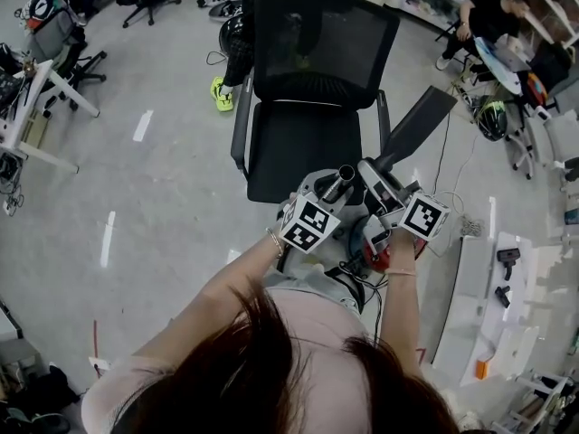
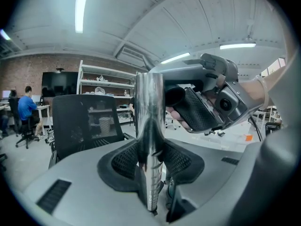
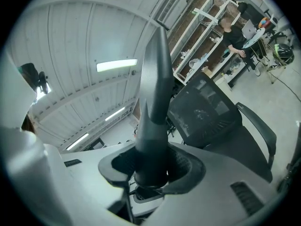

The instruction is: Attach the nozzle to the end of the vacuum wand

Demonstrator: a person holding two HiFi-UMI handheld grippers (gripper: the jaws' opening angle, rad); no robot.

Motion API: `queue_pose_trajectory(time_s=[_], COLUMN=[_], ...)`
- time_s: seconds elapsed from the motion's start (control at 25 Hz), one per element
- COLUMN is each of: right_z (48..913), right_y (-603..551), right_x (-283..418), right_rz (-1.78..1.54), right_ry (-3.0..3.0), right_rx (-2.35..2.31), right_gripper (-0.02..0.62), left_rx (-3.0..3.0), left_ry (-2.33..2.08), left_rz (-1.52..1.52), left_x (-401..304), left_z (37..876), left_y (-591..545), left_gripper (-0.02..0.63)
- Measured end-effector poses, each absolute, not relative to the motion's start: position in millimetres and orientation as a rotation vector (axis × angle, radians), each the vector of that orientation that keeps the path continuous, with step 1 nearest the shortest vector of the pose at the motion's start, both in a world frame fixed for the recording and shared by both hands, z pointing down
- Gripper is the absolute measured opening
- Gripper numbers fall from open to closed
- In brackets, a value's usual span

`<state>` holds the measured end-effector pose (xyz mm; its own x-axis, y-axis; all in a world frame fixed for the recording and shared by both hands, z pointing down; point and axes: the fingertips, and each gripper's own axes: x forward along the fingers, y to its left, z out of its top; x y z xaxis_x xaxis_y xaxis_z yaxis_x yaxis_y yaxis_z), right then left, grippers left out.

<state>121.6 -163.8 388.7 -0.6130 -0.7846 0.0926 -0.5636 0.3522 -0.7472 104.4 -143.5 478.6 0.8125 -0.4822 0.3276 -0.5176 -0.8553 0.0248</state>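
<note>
The shiny metal vacuum wand [image 2: 149,121] stands upright between the jaws of my left gripper [image 2: 150,160], which is shut on it. From the head view its open end [image 1: 345,174] points up and away, just ahead of the left gripper [image 1: 327,195]. My right gripper [image 3: 153,167] is shut on the round base of the dark grey, tapered nozzle [image 3: 155,102]. The nozzle [image 1: 418,123] slants up to the right from the right gripper [image 1: 387,186]. The two grippers are close side by side, and the nozzle and wand end are apart. A red and grey vacuum part [image 1: 376,253] shows below the hands.
A black mesh office chair [image 1: 312,89] stands right in front of the grippers. A white table [image 1: 502,315] with small tools is at the right. Cables [image 1: 466,224] lie on the floor. A seated person [image 1: 488,12] is at the far right, desks [image 1: 27,107] at the left.
</note>
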Motion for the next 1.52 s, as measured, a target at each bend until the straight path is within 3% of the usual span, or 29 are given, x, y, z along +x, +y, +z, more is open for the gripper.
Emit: queue_pose_trajectory(time_s=[1.52], right_z=[361.7], right_y=[-167.2], right_x=[81.8], right_rz=[-0.725], right_ry=[2.612], right_rx=[-1.283], right_gripper=[0.169], left_rx=[2.905], left_ry=[-0.707], left_rz=[0.478], left_x=[113.1], left_z=[479.2], left_y=[-134.6], left_gripper=[0.156])
